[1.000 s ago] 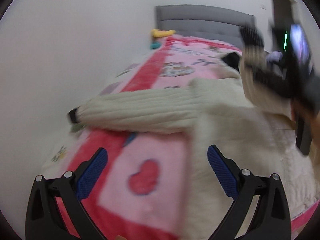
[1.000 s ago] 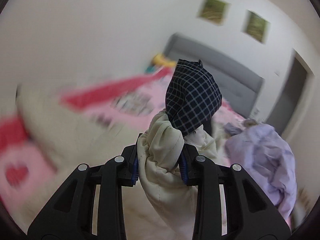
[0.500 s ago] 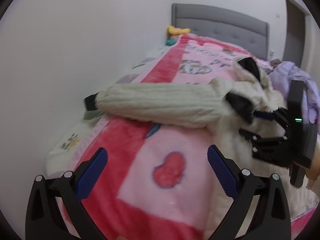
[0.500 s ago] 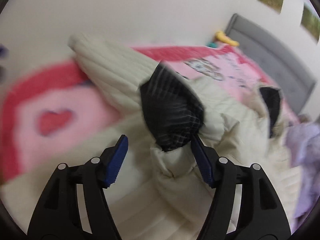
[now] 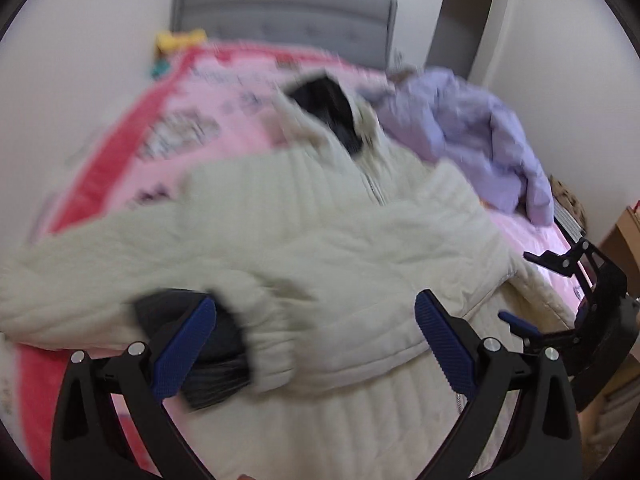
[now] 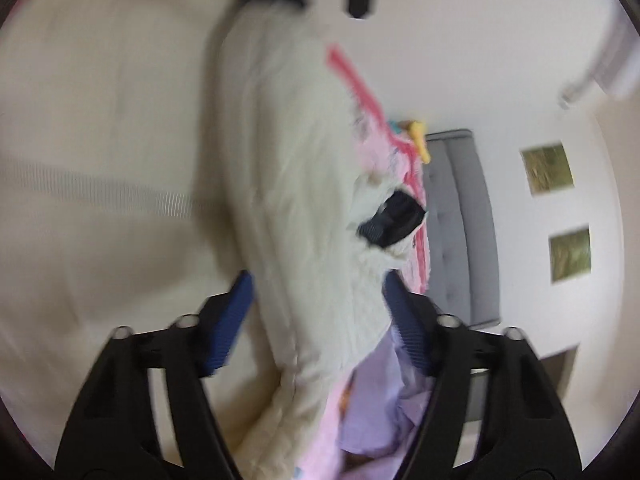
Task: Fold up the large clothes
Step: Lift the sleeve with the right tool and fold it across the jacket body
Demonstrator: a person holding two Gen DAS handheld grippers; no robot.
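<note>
A cream quilted jacket lies on the pink bed blanket, its dark-lined collar toward the headboard. One sleeve is folded across the body and ends in a dark cuff just beside my left finger. My left gripper hovers open over the jacket, holding nothing. My right gripper is at the jacket's right edge. In the rolled, blurred right wrist view, cream fabric runs between the pads of that gripper. Its jaws are closing, but the pads do not press the cloth.
A crumpled lilac garment lies on the bed beyond the jacket's right shoulder. A grey headboard and a yellow toy are at the far end. A doorway and a cardboard box stand to the right.
The right gripper let go of the sleeve it held up; the sleeve now lies across the jacket. That gripper rolled and dropped to the jacket's right edge. The left gripper swung right over the jacket.
</note>
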